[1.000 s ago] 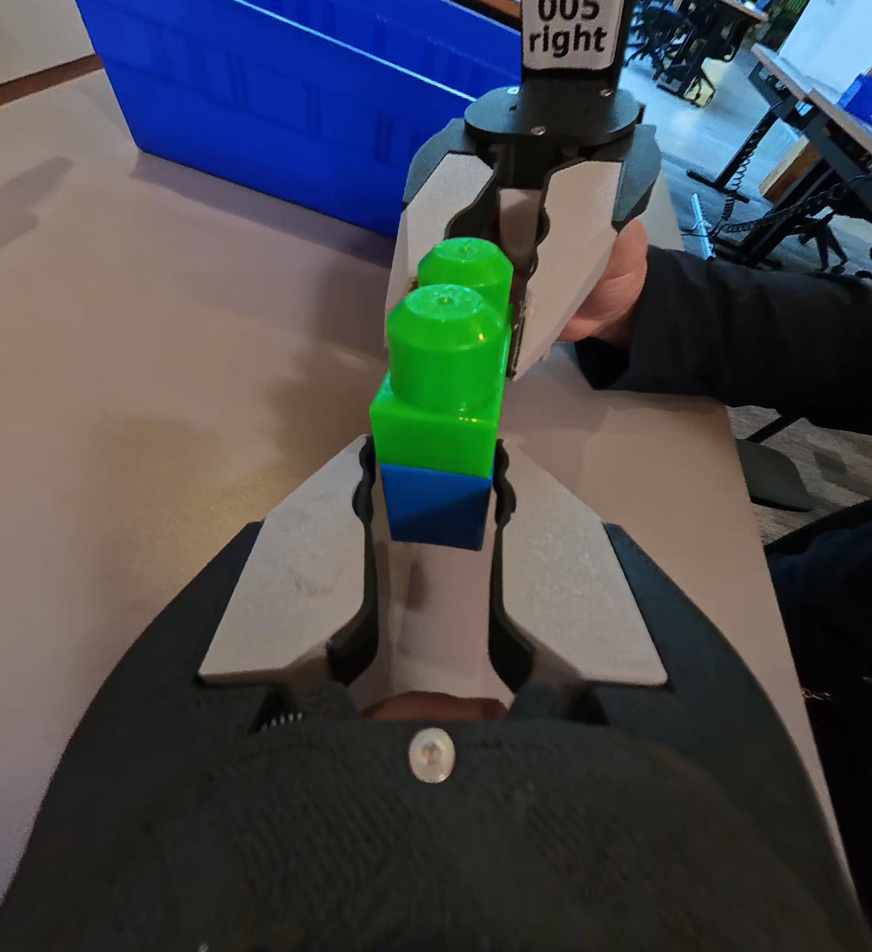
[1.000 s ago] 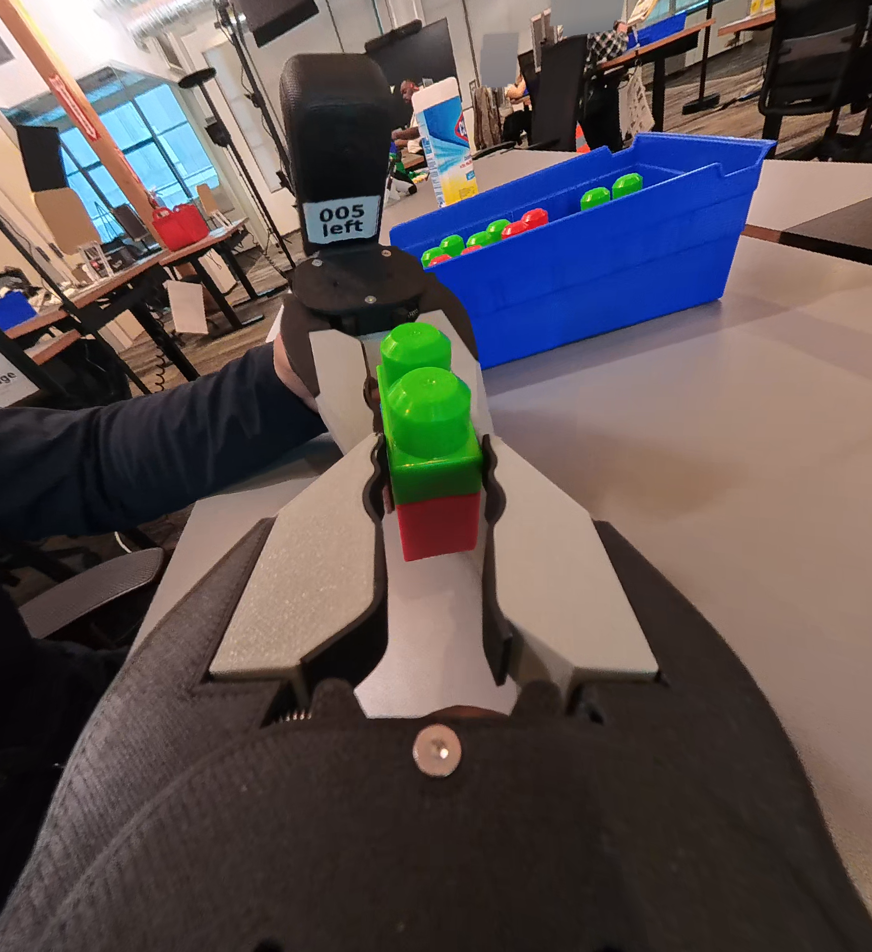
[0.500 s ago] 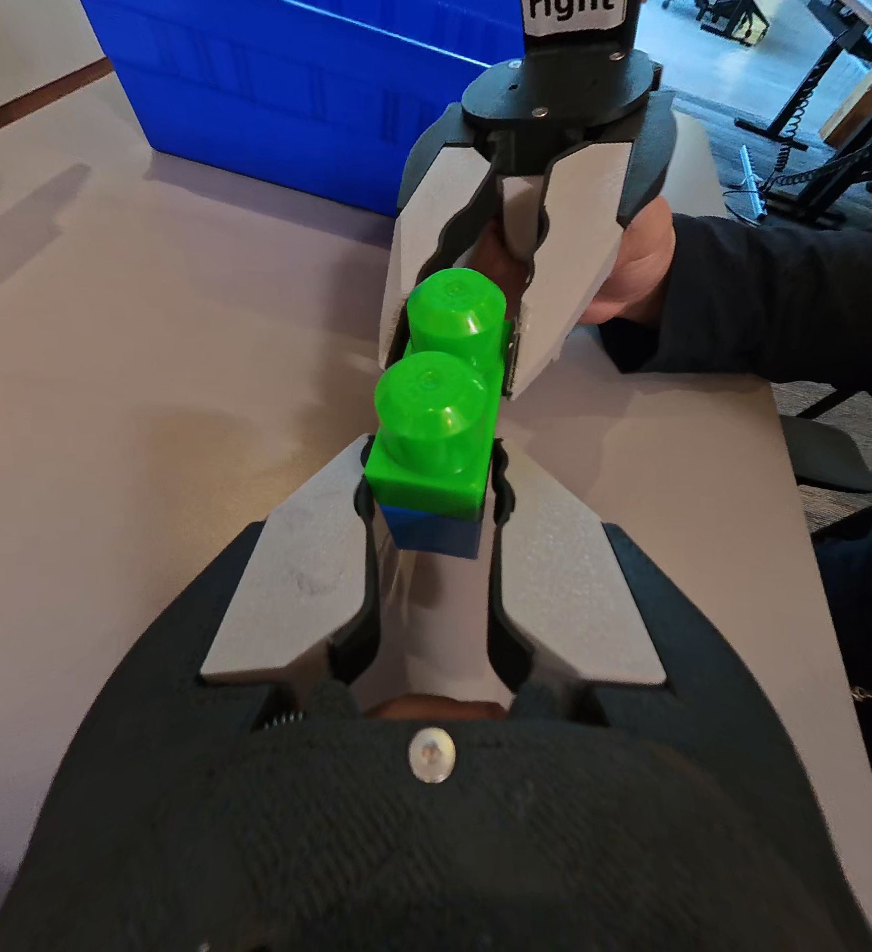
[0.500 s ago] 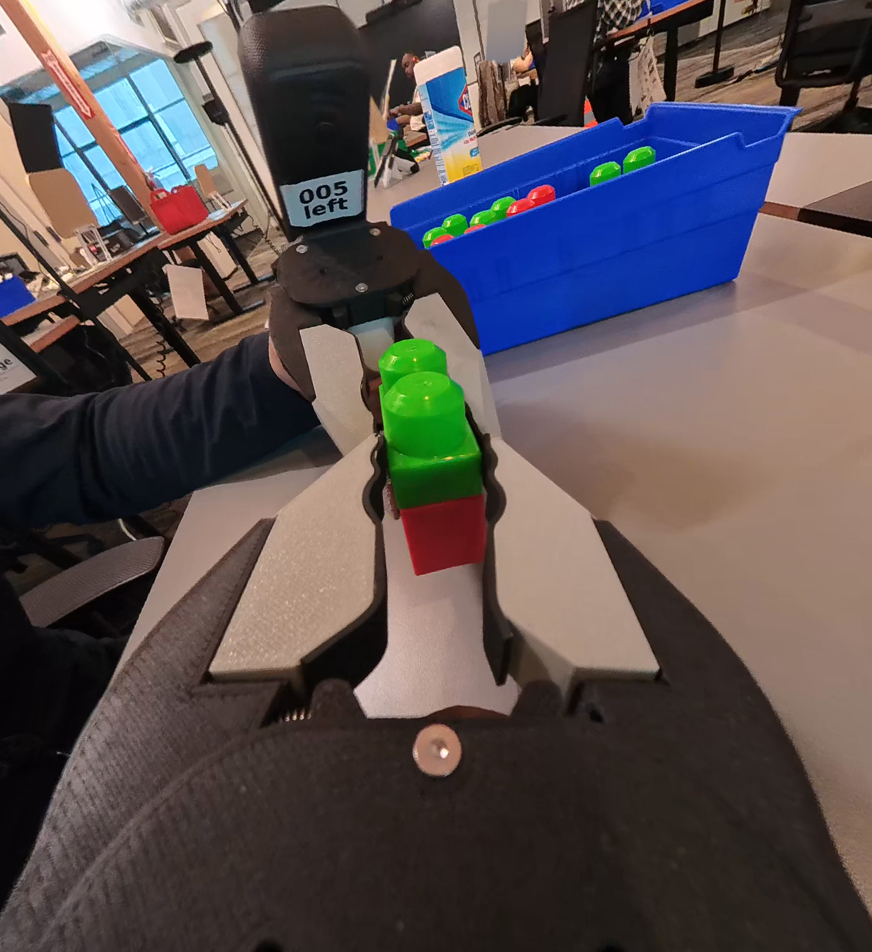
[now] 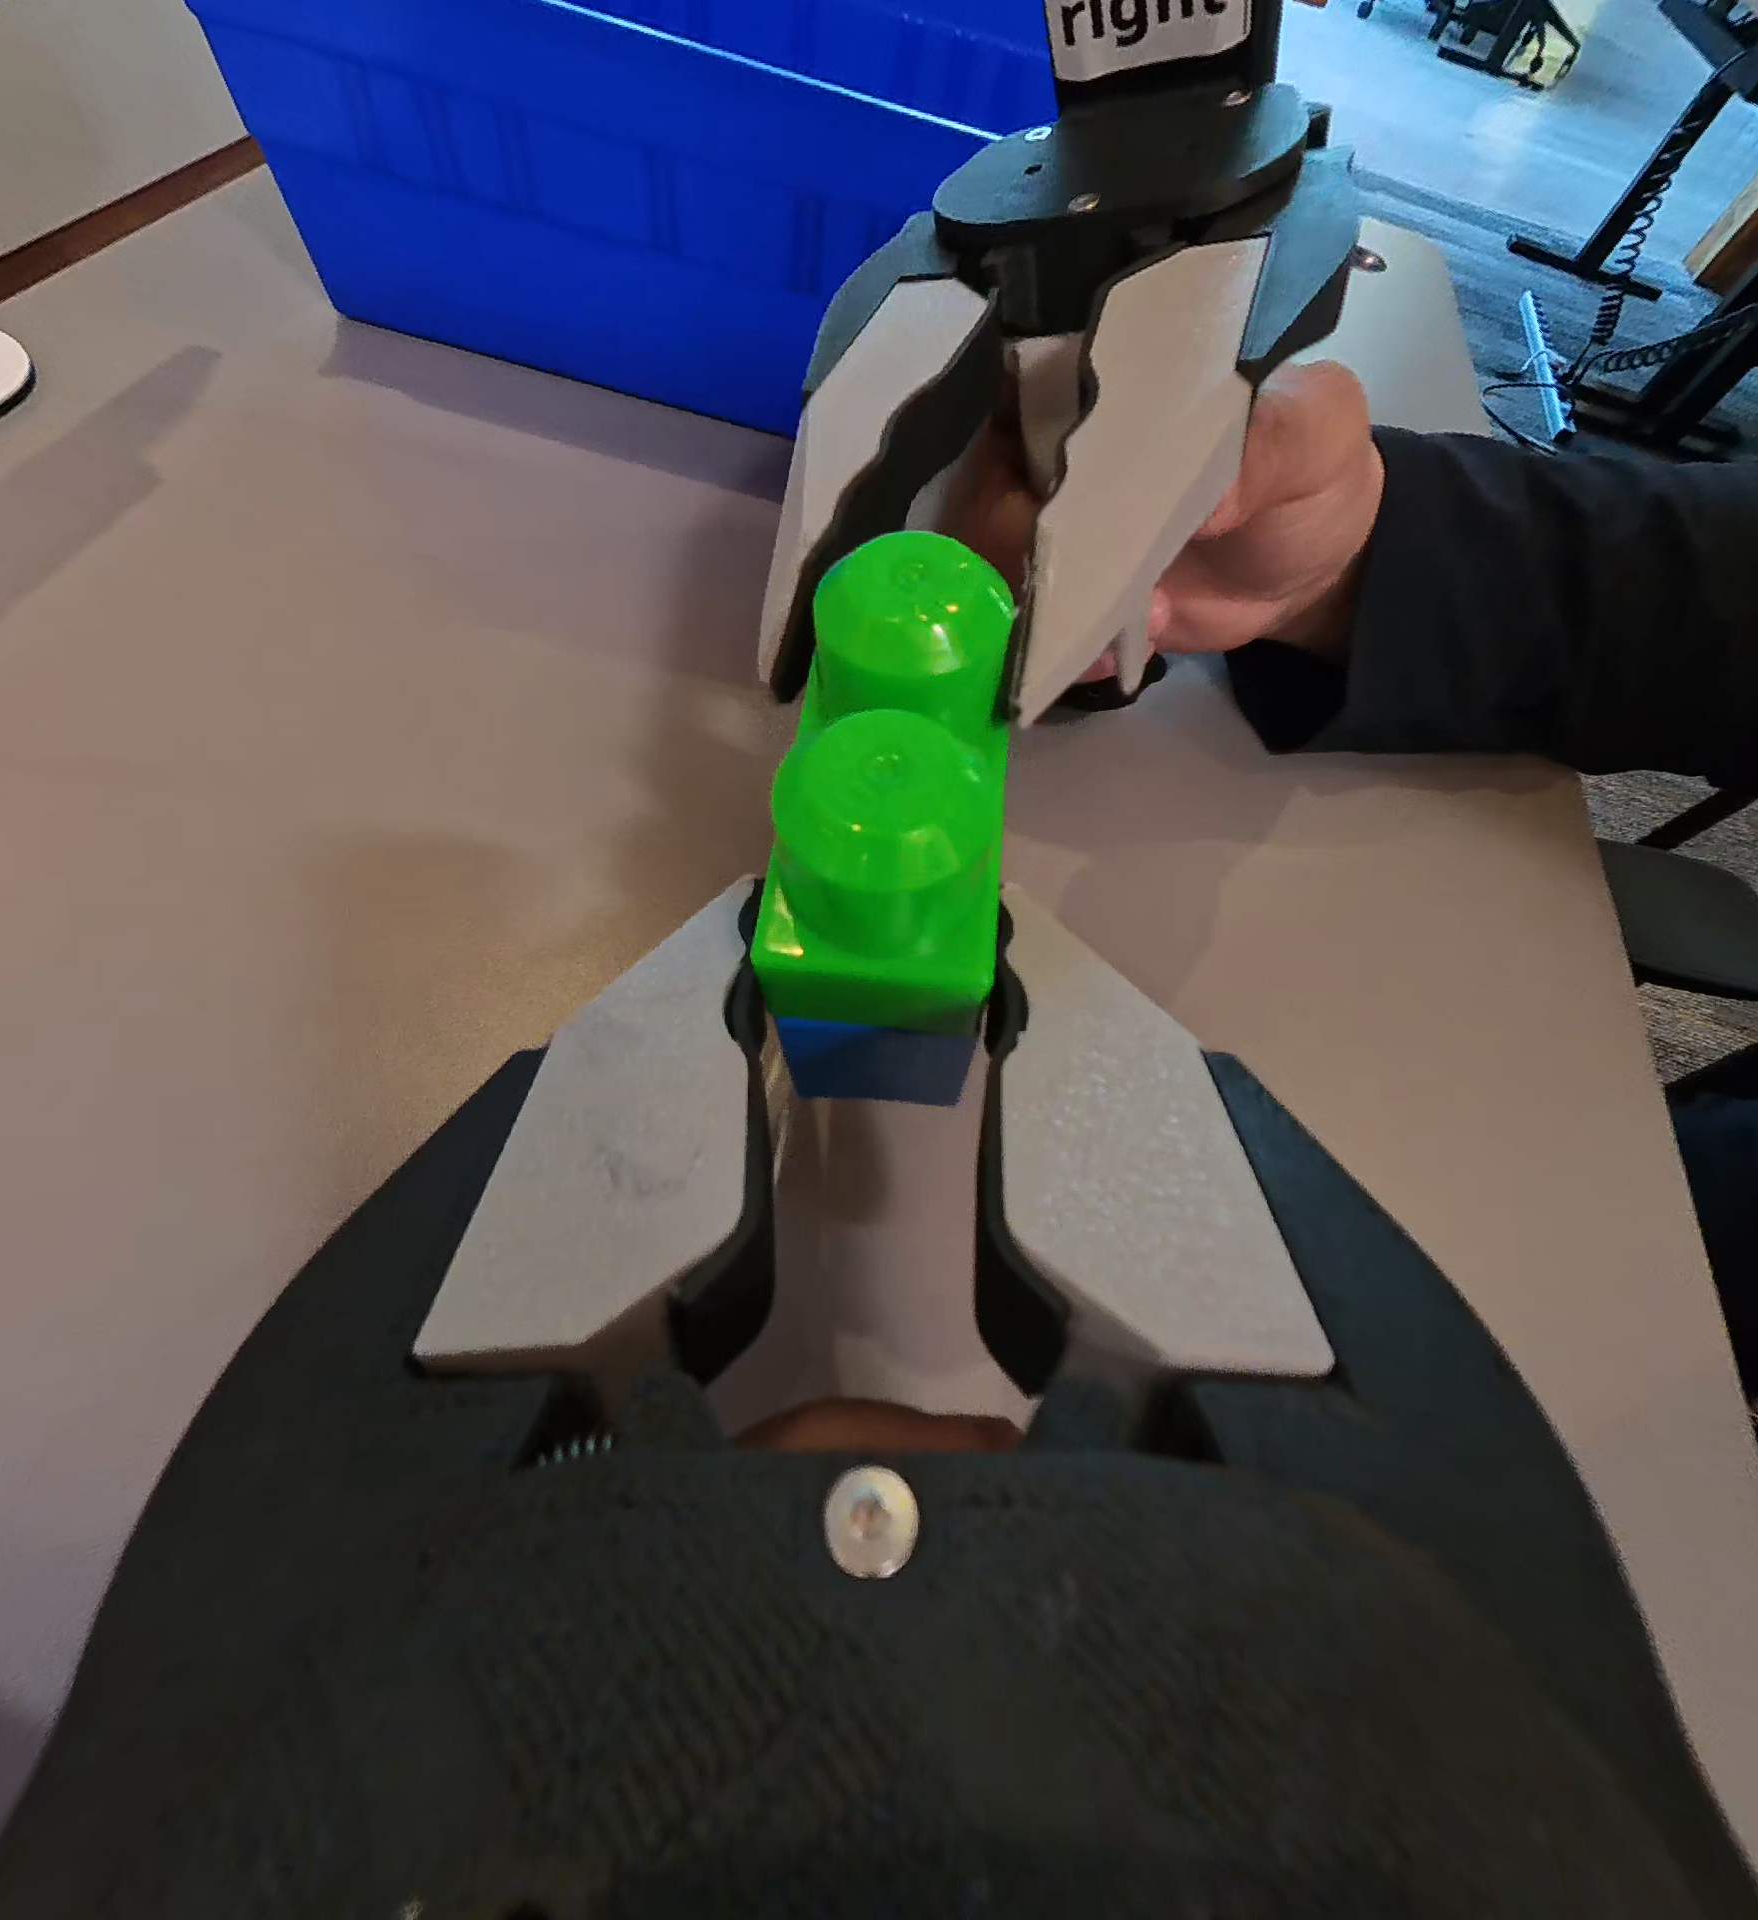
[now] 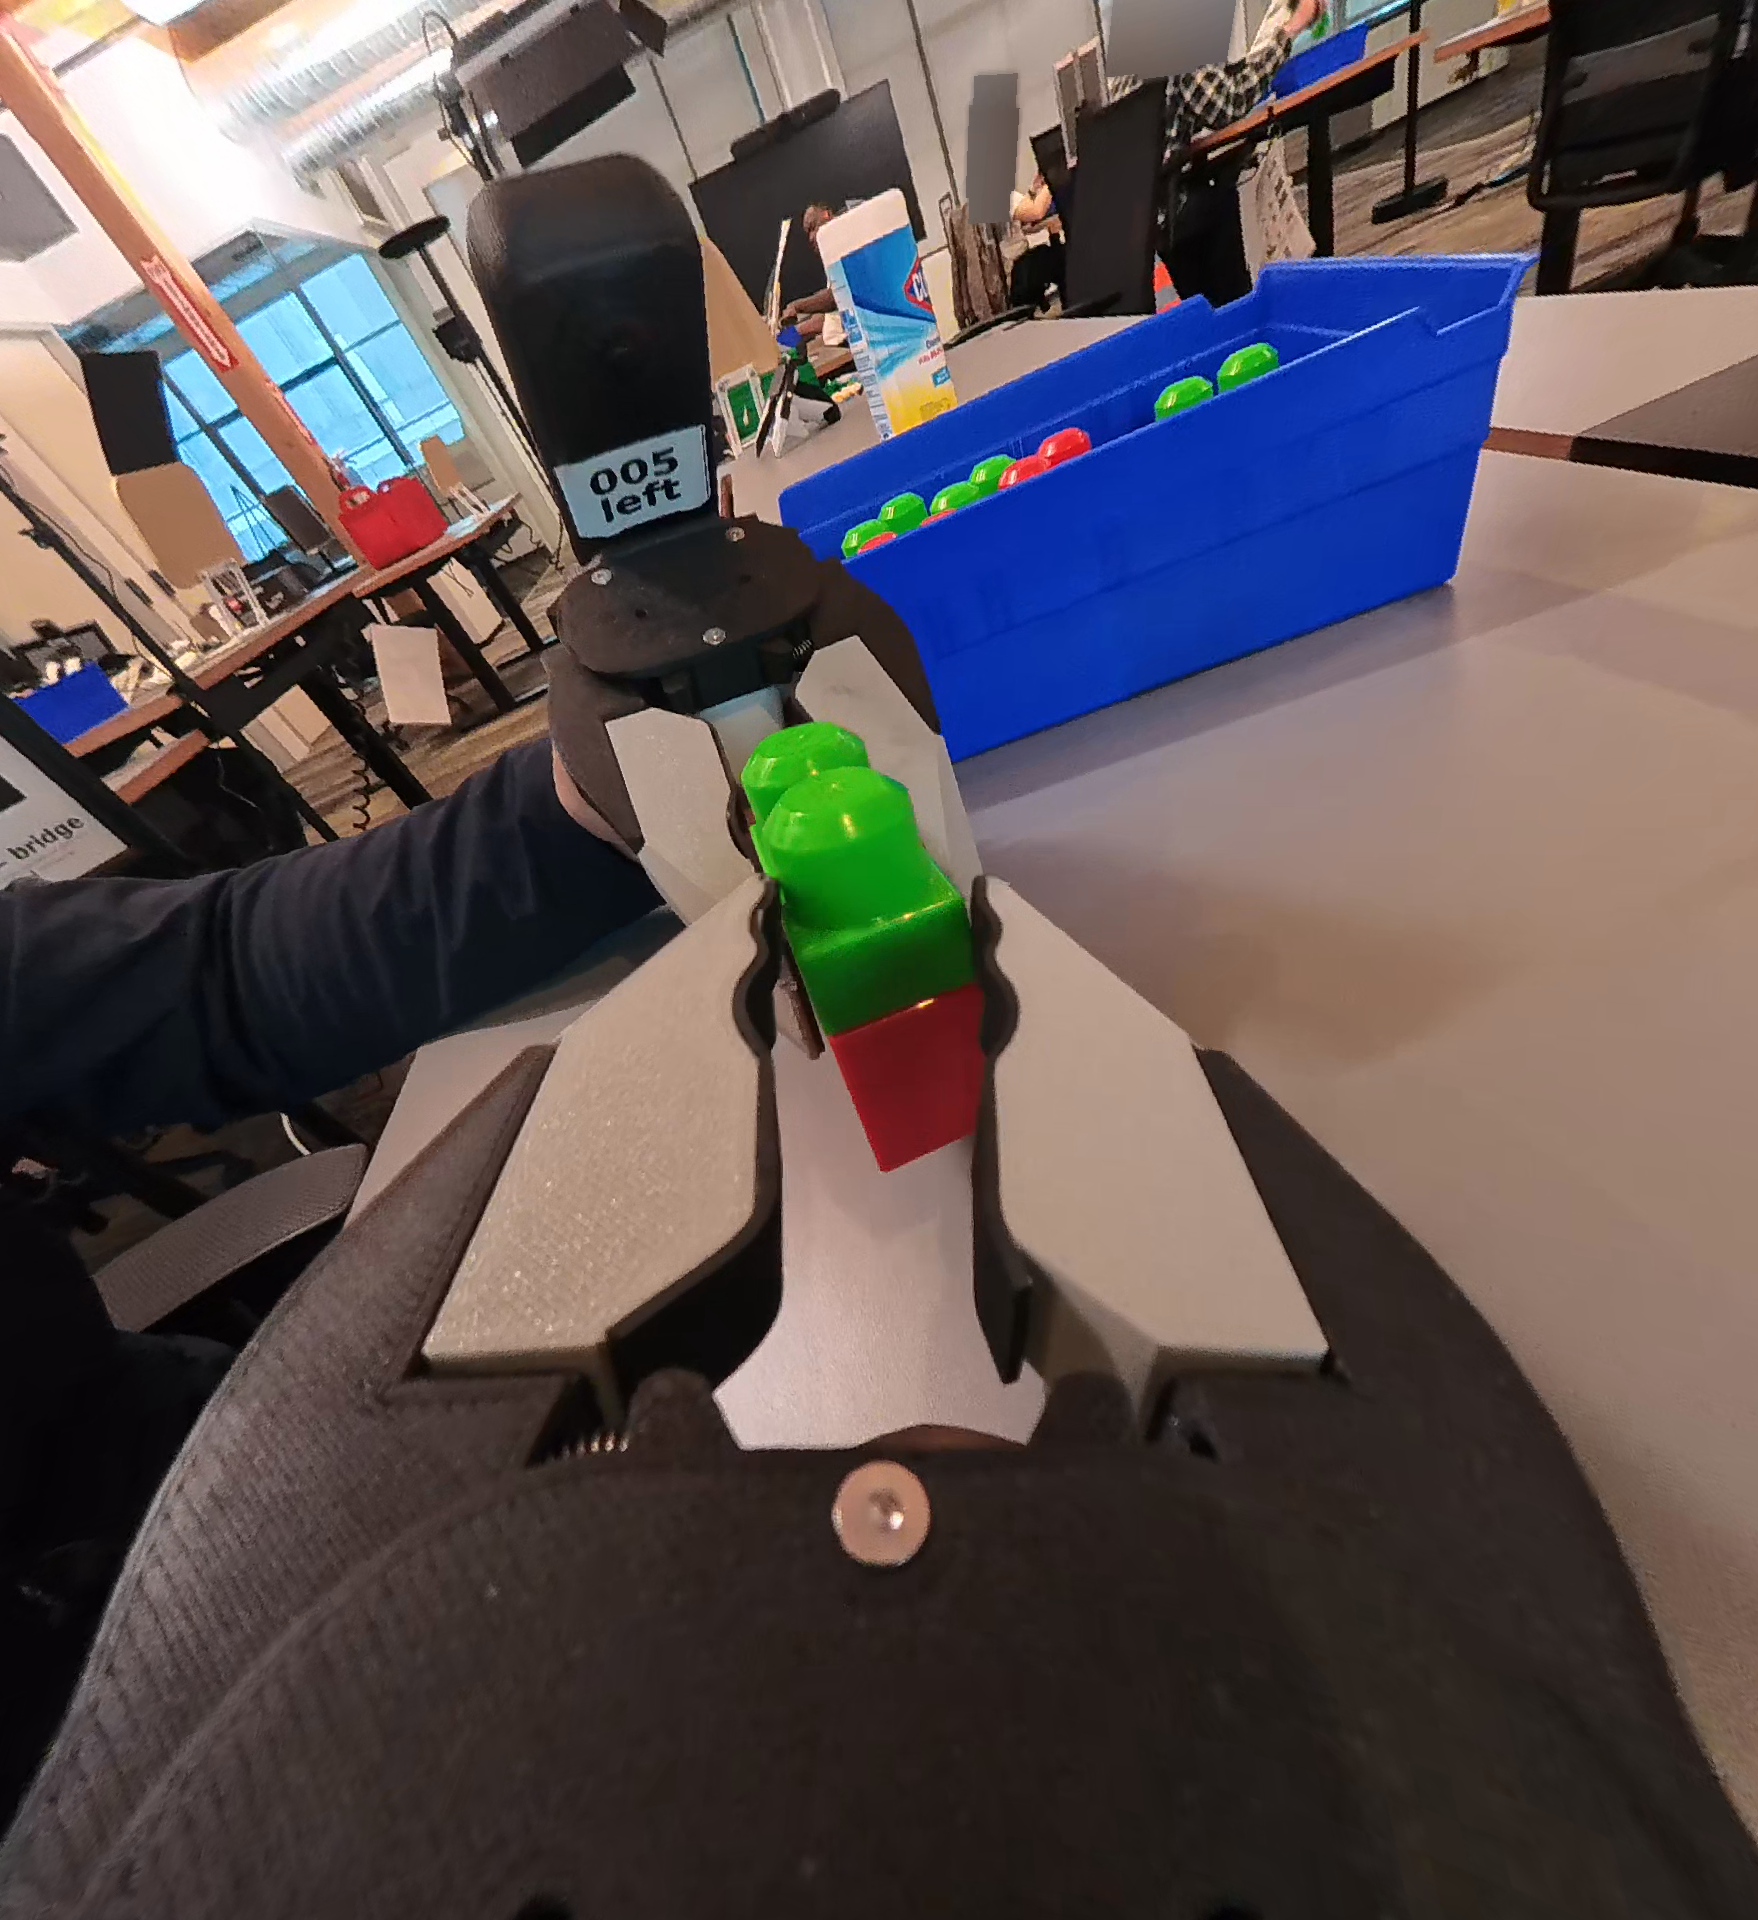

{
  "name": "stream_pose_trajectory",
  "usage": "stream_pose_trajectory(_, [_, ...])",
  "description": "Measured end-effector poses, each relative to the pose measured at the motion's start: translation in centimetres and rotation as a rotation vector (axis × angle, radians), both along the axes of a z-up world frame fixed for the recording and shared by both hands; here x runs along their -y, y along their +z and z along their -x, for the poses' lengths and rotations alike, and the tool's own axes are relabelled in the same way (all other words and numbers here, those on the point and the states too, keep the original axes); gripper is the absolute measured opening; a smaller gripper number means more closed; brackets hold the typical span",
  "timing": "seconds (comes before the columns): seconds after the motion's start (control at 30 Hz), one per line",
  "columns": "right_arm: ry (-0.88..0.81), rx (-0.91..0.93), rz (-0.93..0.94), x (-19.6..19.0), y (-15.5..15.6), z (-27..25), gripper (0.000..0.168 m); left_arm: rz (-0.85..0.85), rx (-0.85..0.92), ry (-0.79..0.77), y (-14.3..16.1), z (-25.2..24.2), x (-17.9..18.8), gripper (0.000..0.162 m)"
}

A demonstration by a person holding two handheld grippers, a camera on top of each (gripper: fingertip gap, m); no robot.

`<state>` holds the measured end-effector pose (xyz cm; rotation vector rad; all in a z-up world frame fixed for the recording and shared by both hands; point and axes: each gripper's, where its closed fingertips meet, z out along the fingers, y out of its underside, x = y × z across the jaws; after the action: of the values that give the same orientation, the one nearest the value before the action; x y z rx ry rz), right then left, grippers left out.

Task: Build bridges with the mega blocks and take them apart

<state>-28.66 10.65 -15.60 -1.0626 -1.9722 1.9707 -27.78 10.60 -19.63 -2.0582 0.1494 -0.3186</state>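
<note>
A small bridge is held between my two grippers: a green two-stud block [image 5: 880, 831] sits on a blue block [image 5: 875, 1065] at one end and a red block [image 6: 911, 1081] at the other. My left gripper [image 5: 873, 966] is shut on the blue-block end. My right gripper [image 6: 870, 945] is shut on the red-block end, with the green block [image 6: 854, 862] on top. The grippers face each other: the right one [image 5: 911, 681] shows in the left wrist view, the left one [image 6: 823, 831] in the right wrist view. The bridge looks slightly off the grey table [image 5: 335, 727] and tilted.
A blue bin [image 6: 1166, 561] with several green and red blocks stands at the back of the table; it also shows in the left wrist view [image 5: 594, 187]. A wipes canister [image 6: 885, 312] stands behind it. The table edge [image 5: 1581, 831] runs along the right, with a sleeved arm [image 5: 1633, 603] over it. The grippers are tip to tip, or close to it.
Both grippers stay shut on the bridge. The right wrist view has rolled, so the bridge and its red block now sit askew. The left wrist view looks down on the studs more steeply.
</note>
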Motion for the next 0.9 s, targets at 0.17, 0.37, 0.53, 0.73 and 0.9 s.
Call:
stream_pose_trajectory(0.17, [0.003,-0.003,0.016,0.0,0.2,-0.1,0.033,-0.001,-0.005,-0.003,0.0,-0.1,0.0,0.038])
stream_pose_trajectory(0.37, [0.044,0.021,0.046,0.5,0.1,-0.3,0.036,0.008,-0.014,-0.028,-0.2,-0.6,0.0,0.038])
stream_pose_trajectory(0.53, [0.070,0.024,0.014,1.2,-0.3,-0.6,0.037,0.020,-0.022,-0.056,-0.4,-1.1,0.1,0.037])
stream_pose_trajectory(0.73, [0.049,0.005,-0.054,1.1,-0.6,-0.6,0.036,0.025,-0.014,-0.054,-0.6,-1.2,0.0,0.038])
stream_pose_trajectory(0.9, [-0.009,0.001,-0.085,0.4,-0.8,0.0,0.035,0.031,0.010,-0.011,-0.8,-0.3,-0.1,0.038])
